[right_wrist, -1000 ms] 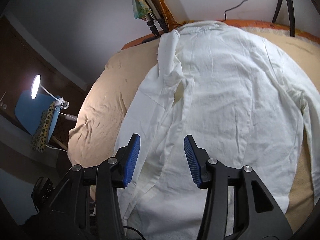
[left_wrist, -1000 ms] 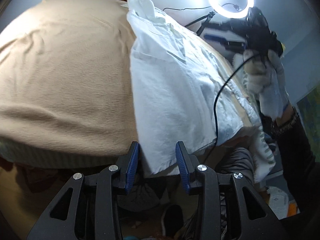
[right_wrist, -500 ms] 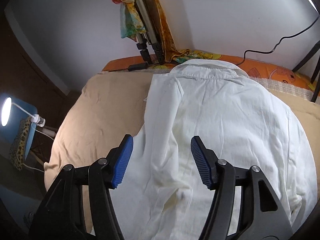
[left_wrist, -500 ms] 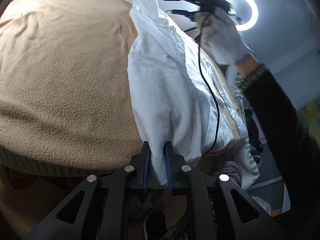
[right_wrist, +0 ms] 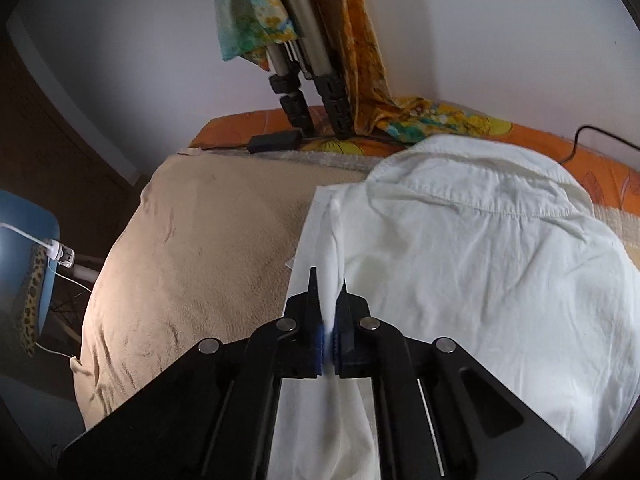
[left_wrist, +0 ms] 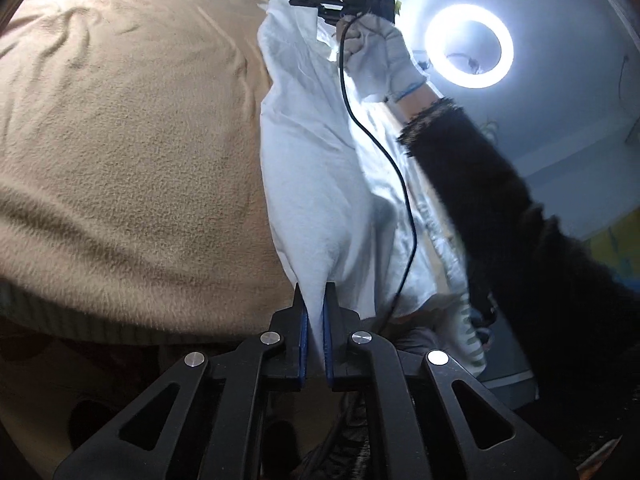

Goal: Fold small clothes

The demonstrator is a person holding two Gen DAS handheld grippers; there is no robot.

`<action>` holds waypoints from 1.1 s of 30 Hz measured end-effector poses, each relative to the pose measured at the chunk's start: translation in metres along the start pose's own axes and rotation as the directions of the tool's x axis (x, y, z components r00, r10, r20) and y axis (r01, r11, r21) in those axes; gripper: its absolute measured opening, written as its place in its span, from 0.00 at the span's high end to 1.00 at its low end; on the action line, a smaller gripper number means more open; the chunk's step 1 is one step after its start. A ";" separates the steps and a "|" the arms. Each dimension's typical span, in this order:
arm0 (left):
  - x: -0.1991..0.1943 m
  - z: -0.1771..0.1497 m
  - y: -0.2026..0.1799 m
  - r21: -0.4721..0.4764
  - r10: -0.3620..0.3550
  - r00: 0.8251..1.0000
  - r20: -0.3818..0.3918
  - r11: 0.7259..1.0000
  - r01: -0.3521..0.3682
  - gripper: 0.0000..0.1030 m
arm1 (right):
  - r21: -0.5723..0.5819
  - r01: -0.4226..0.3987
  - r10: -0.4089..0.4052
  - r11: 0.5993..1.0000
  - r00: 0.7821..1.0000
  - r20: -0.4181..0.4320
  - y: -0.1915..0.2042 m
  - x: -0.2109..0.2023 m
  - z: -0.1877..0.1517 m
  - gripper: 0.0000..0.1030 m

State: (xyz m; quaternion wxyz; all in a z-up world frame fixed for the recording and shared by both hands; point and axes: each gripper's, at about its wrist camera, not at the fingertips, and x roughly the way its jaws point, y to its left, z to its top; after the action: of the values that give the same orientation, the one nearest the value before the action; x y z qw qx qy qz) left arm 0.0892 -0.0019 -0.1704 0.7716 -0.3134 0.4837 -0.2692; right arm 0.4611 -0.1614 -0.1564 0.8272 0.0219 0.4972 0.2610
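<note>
A white collared shirt point(right_wrist: 500, 272) lies on a tan blanket point(right_wrist: 208, 248) over the bed. My left gripper point(left_wrist: 315, 308) is shut on the shirt's point(left_wrist: 312, 168) bottom left edge at the near side of the bed. My right gripper point(right_wrist: 329, 292) is shut on a pinched fold of the shirt's left edge near the shoulder, below the collar. It also shows in the left wrist view point(left_wrist: 320, 2), held by a white-gloved hand point(left_wrist: 380, 56) at the far end of the shirt. The shirt's left edge is lifted between the two grippers.
Tripod legs point(right_wrist: 312, 80) draped with a patterned orange cloth point(right_wrist: 360, 40) stand at the head of the bed. A ring light point(left_wrist: 469, 46) shines at the right. A blue chair with a lamp point(right_wrist: 36, 248) stands to the left. A black cable point(left_wrist: 384, 152) hangs over the shirt.
Both grippers have closed on the shirt's left edge: the left at the hem, then the right near the shoulder. The right gripper moved up toward the collar, and the edge is lifted.
</note>
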 end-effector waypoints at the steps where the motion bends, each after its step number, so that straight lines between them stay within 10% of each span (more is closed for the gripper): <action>1: -0.001 -0.002 0.001 0.000 0.010 1.000 0.008 1.000 -0.010 0.96 | 0.031 -0.010 0.009 0.999 1.000 0.023 -0.004 -0.001 0.003 0.97; 9: 0.007 0.001 -0.002 0.037 0.087 0.996 0.005 0.996 -0.087 0.95 | 0.053 0.116 -0.113 0.992 0.992 -0.050 -0.010 0.040 0.001 0.97; 13: 0.003 0.002 -0.012 0.101 0.146 0.989 0.004 0.984 -0.145 0.89 | 0.101 0.114 -0.110 0.988 0.993 -0.038 -0.017 0.011 0.006 0.55; 19: -0.019 0.004 -0.021 0.135 0.161 0.985 0.068 0.976 -0.169 0.88 | 0.126 0.006 -0.012 0.992 0.999 0.046 -0.016 -0.086 -0.015 0.48; 27: -0.036 0.018 -0.018 0.119 0.138 0.987 0.083 0.982 -0.147 0.87 | 0.149 -0.001 -0.012 0.989 0.996 0.089 -0.010 -0.240 -0.167 0.46; 33: -0.021 0.027 -0.012 0.089 0.125 0.992 -0.005 0.988 -0.124 0.66 | 0.281 0.127 -0.154 0.951 0.985 0.073 -0.051 -0.308 -0.292 0.44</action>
State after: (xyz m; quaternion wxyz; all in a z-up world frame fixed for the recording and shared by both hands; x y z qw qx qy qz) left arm 0.1038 0.0115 -0.1402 0.7973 -0.2468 0.4941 -0.2434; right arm 0.1246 -0.4103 -0.0690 0.8551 0.1136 0.4894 0.1284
